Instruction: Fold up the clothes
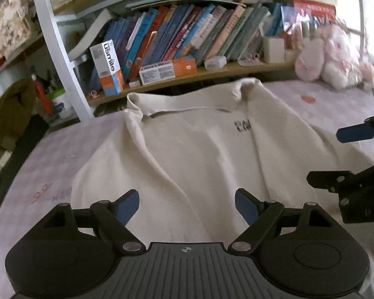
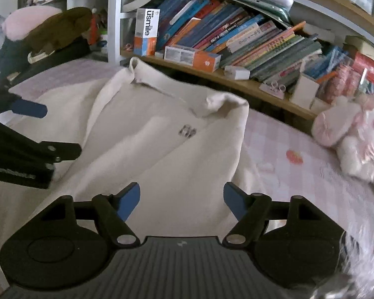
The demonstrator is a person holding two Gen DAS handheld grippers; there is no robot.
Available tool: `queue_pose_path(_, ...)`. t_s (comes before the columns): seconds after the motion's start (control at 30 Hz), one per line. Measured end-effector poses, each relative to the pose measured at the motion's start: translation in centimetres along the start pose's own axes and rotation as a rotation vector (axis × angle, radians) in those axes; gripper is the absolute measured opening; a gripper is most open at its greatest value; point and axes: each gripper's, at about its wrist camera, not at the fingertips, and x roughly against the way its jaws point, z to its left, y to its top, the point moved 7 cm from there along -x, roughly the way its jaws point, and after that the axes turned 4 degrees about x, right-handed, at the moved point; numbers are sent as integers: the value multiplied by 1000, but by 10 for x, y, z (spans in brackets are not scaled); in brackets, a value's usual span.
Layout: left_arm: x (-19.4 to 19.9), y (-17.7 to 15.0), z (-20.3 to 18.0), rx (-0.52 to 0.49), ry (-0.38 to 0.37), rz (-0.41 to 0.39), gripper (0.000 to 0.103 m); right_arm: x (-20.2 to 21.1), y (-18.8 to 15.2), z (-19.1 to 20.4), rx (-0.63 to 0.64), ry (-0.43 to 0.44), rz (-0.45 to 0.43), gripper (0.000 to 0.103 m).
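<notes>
**Sweatshirt partly folded, both grippers free above it**

Sweatshirt [image 1: 187, 149], cream with a small dark chest print, lies spread on the pink checked bedcover [image 1: 45, 164] straight ahead of the left gripper [image 1: 187, 208]. In the left wrist view that gripper's blue pads stand wide apart and hold nothing, poised over the garment's near part. Both side panels look already turned in toward the middle, so the step in hand is probably the crosswise fold; the next move calls for closing on the near hem. The right gripper [image 1: 356, 133] shows at the far right, beside the cloth. Beyond the collar stands a bookshelf [image 1: 187, 74] with books and a toothpaste box [image 1: 109, 67]; a pink plush toy [image 1: 334, 59] sits ahead to the right.

In the right wrist view the right gripper [image 2: 182, 200] is likewise wide open and empty, over the sweatshirt's [image 2: 162, 149] right half. The left gripper [image 2: 30, 109] hangs to its left. The plush toy [image 2: 354, 137] lies near on the right, and could get in the way of a wide swing.
</notes>
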Motion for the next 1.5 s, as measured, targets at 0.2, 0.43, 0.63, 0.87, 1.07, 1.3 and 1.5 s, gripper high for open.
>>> queue_pose_path(0.2, 3, -23, -8, -8, 5, 58, 86, 8, -29, 12, -31, -15, 59, 70)
queue_pose_path(0.43, 1, -37, -8, -43, 26, 83, 86, 10, -39, 17, 5, -21, 77, 68)
queue_pose_path(0.63, 1, -38, -2, -62, 38, 71, 86, 15, -29, 33, 136, -17, 24, 68)
queue_pose_path(0.87, -1, -40, 3, -54, 15, 81, 86, -14, -13, 56, 266, 18, 54, 57)
queue_pose_path(1.07, -5, -41, 10, -12, -23, 105, 88, -31, -2, 42, 154, 61, 95, 9)
queue_pose_path(1.3, -8, -41, 16, 35, -40, 132, 90, -18, 13, -44, 6, -122, 47, 8)
queue_pose_path(1.5, -7, -40, 16, 41, -25, 140, 90, -18, 4, -171, -25, -429, 111, 8)
